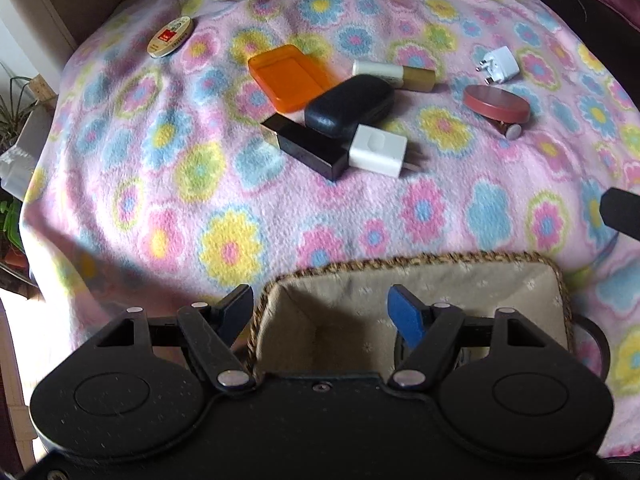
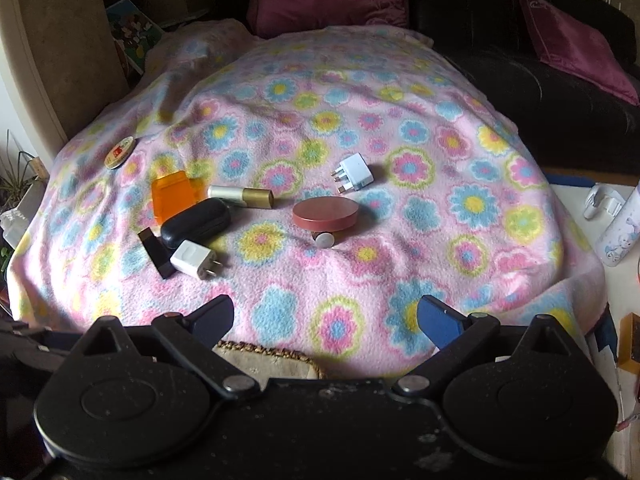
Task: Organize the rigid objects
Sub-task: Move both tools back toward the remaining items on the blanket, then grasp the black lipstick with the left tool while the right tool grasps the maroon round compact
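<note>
Loose items lie on a flowered blanket (image 1: 240, 216): an orange box (image 1: 290, 76), a black case (image 1: 348, 104), a black block (image 1: 308, 146), a white charger (image 1: 378, 150), a gold and white tube (image 1: 394, 74), a red disc (image 1: 496, 102), a white plug (image 1: 500, 64) and a round tin (image 1: 170, 36). My left gripper (image 1: 322, 310) is open and empty over a woven basket (image 1: 420, 262). My right gripper (image 2: 326, 318) is open and empty, above the blanket's near edge, with the basket's rim (image 2: 268, 350) below it. The same items show there, such as the red disc (image 2: 325, 211) and the white charger (image 2: 192, 260).
A black sofa (image 2: 540, 92) with purple cushions (image 2: 576, 44) stands behind the blanket. A white bottle (image 2: 618, 232) stands on a surface at the right. Plants (image 1: 12, 120) are at the left edge. A small cylinder (image 1: 512, 130) lies under the red disc.
</note>
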Tool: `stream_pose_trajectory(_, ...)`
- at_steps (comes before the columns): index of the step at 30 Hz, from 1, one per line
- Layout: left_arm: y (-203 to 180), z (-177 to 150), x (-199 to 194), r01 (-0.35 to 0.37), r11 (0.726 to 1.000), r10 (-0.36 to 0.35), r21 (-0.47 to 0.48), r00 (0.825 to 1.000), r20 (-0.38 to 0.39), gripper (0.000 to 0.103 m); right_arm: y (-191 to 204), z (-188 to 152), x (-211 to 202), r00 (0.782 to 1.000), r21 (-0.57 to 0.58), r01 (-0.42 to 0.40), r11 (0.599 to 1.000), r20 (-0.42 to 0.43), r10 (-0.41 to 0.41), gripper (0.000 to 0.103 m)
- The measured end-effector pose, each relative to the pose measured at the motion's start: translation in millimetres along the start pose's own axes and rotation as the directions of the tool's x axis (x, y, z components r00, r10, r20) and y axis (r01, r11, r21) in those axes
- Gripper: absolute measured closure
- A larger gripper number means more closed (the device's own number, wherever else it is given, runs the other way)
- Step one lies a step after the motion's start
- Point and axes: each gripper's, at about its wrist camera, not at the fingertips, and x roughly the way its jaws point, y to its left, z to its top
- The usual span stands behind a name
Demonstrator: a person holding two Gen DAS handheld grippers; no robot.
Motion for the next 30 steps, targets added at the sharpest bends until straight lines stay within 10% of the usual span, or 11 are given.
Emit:
stream_pose_trajectory(11,17.3,47.1,33.7,-0.039,0.958,0.012,0.284,0.995,0.094,0.033,1.5,24.8,56.7,0.995,-0.019,-0.011,1.000,-0.095,0.009,0.005)
stream_pose_trajectory(20,26.5,69.8,62.7,0.162,0.887,-0.194,0.432,0.981,0.031,0.027,8.1,36.5,88.1,0.988,-0.032,-0.033,0.999,-0.151,0.027,0.004)
stream_pose_trajectory(30,32.9,90.0,87.8,0.260,0.909,-0.281,0.325,0.959,0.021,0.031,8.2,58.1,129.4,0.984,-0.026,-0.015,1.000,-0.180,0.010,0.004)
